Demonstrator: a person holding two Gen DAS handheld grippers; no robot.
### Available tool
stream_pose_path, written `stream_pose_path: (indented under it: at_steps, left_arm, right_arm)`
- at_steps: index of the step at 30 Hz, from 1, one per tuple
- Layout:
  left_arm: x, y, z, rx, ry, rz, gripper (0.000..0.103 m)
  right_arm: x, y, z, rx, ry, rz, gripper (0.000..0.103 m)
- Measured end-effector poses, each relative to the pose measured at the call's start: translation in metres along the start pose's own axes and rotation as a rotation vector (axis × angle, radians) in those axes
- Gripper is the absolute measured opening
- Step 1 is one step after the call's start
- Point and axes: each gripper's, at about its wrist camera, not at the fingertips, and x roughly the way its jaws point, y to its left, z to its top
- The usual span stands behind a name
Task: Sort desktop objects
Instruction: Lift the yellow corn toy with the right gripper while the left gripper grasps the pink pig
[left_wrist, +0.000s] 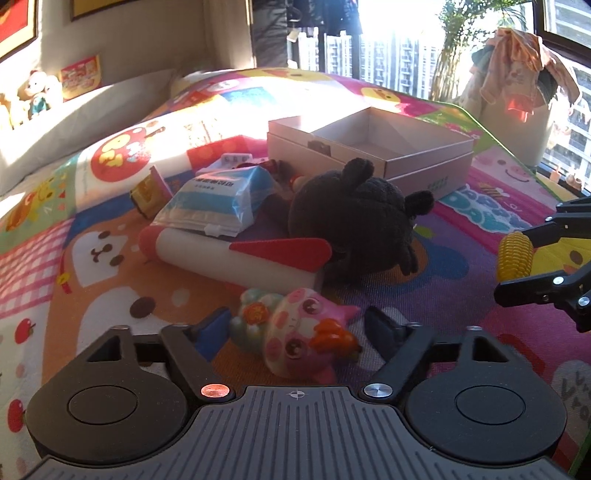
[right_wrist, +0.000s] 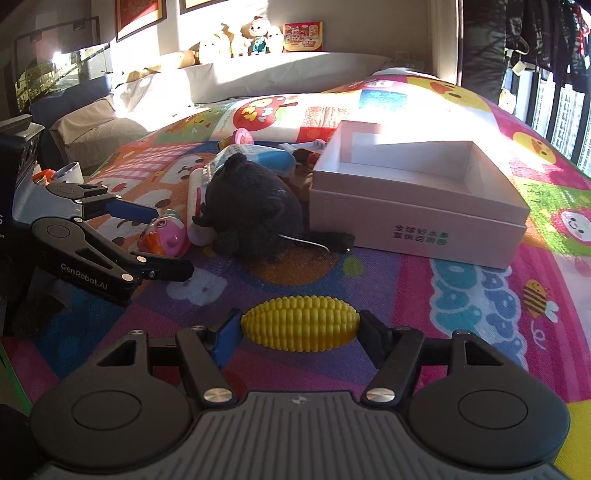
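Corn toy (right_wrist: 300, 328), yellow, pinched end to end by right gripper (right_wrist: 301, 332), just above the cartoon play mat (right_wrist: 461, 295). Left gripper (left_wrist: 291, 328) (arm marked "GenRobot.AI") straddles pink fish squishy (left_wrist: 299, 332); contact unclear. Far: black plush (right_wrist: 251, 210), open pink box (right_wrist: 417, 206) with green Chinese print, illegible.

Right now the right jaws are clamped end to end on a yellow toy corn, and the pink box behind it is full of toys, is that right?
Not quite. The toy corn is clamped end to end in the right gripper, but the pink box is empty. The right wrist view shows its bare inside.
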Motion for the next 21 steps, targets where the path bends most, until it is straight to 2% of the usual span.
stream_pose_path:
  at_steps: [5, 8, 12, 17, 21]
  left_arm:
    - [-0.019, -0.017, 0.001, 0.009, -0.007, 0.005, 0.074]
    - [-0.038, -0.043, 0.001, 0.066, -0.018, -0.027, 0.074]
    - [-0.062, -0.08, 0.011, 0.168, -0.079, -0.065, 0.074]
    - [-0.067, -0.092, 0.053, 0.156, -0.195, -0.104, 0.075]
    - [-0.049, -0.077, 0.112, 0.081, -0.269, -0.127, 0.075]
  right_arm:
    - [-0.017, -0.011, -0.009, -0.002, -0.013, -0.006, 0.067]
    - [-0.028, -0.017, -0.014, 0.002, -0.022, -0.01, 0.067]
    - [-0.052, -0.024, -0.018, -0.006, -0.033, 0.004, 0.067]
    - [-0.091, -0.029, -0.011, -0.079, -0.132, -0.041, 0.067]
    - [-0.102, -0.037, 0.011, -0.114, -0.24, -0.141, 0.067]
